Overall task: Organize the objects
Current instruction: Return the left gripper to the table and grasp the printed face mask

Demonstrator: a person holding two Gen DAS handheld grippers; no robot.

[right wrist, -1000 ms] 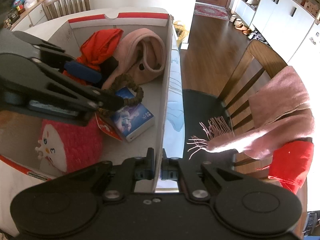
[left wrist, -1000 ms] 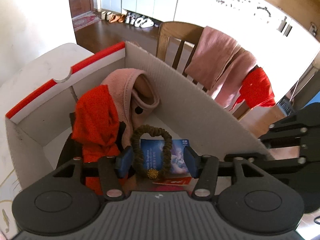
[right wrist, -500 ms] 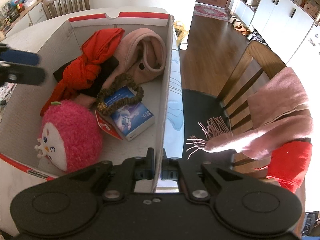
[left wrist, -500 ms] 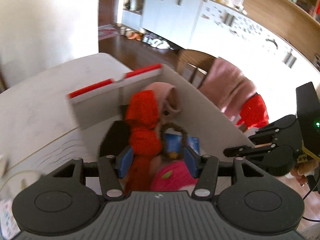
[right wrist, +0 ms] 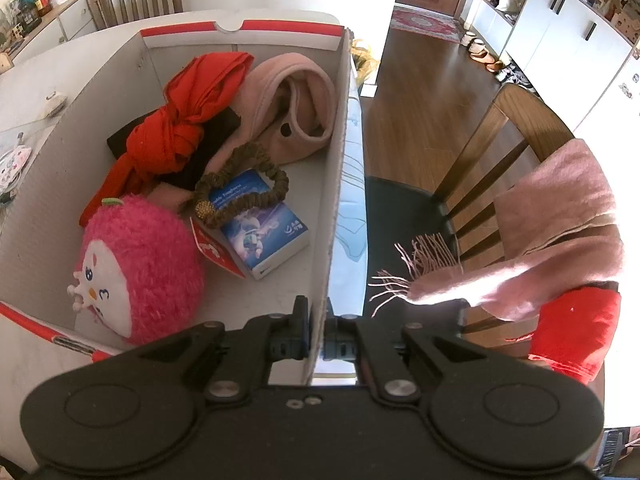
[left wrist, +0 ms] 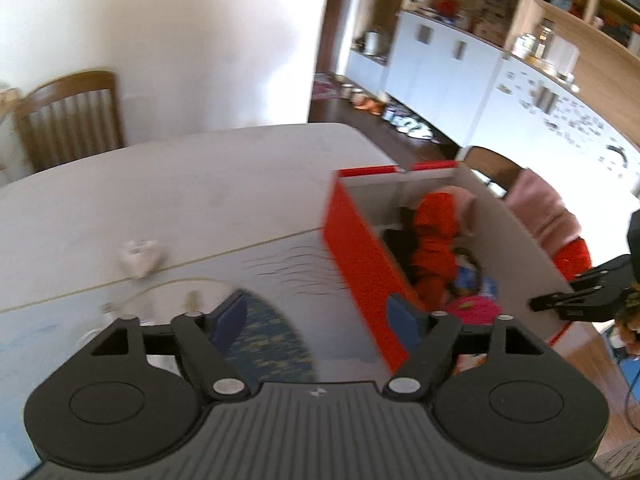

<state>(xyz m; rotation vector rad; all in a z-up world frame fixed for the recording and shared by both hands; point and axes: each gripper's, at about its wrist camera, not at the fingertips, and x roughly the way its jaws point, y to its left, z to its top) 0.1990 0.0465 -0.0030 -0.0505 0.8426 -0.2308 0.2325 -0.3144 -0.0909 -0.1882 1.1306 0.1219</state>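
A white cardboard box with red trim (right wrist: 280, 30) stands on the table. In it lie a knotted red cloth (right wrist: 176, 132), a pink fleece hat (right wrist: 296, 92), a pink plush toy (right wrist: 140, 264) and an olive scrunchie (right wrist: 240, 188) resting on a blue booklet (right wrist: 264, 236). My right gripper (right wrist: 316, 332) is shut on the box's right wall (right wrist: 336, 184) at its near corner. My left gripper (left wrist: 316, 318) hovers outside the box (left wrist: 360, 264), to its left; its jaws are opening and hold nothing. A blurred dark blue patterned item (left wrist: 264, 340) lies below them.
A wooden chair (right wrist: 504, 148) draped with a pink fringed scarf (right wrist: 560, 224) and a red cloth (right wrist: 572, 332) stands right of the box. A small white object (left wrist: 138, 258) lies on the pale table (left wrist: 200, 184). Another chair (left wrist: 68, 120) stands at the table's far side.
My left gripper has left the box, moving left and up, and its jaws have spread wider. The scrunchie stays on the blue booklet. The right gripper has not moved.
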